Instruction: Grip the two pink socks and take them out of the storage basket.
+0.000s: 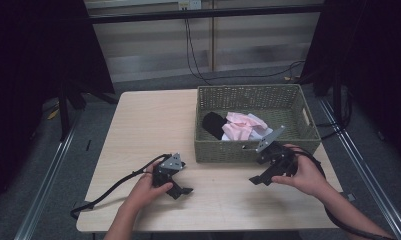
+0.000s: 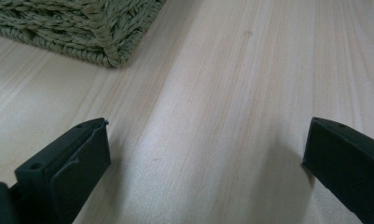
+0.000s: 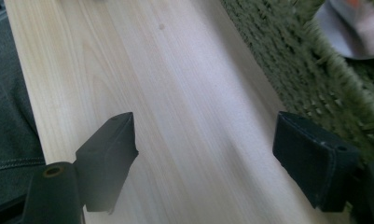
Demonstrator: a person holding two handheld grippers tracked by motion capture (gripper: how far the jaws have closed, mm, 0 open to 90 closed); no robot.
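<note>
- Your left gripper (image 1: 180, 190) sits on the near left part of the pale wooden surface (image 1: 148, 125), held in your left hand (image 1: 145, 190), with its cable trailing off toward the near left edge.
- In the left gripper view, its fingers (image 2: 77, 158) are spread wide with only bare wood between them; nothing is pinched.
- That same view shows a corner of the woven basket (image 2: 82, 28) at the far left, resting on the surface and well apart from the fingers.
- In the high view the woven basket (image 1: 253, 150) stands on the far right part of the surface, its near wall between the two grippers and beyond them.
- Inside the basket lie a black cloth (image 1: 214, 124) on the left and pink and white cloths (image 1: 243, 127) to its right, touching one another.
- Your right gripper (image 1: 258, 180) is held by your right hand (image 1: 305, 175) just in front of the basket's near wall, toward its right end, tilted so its tips point left and down.
- In the right gripper view, its fingers (image 3: 110, 149) are spread apart over bare wood and hold nothing; the basket's wall runs just beside the right-hand finger.
</note>
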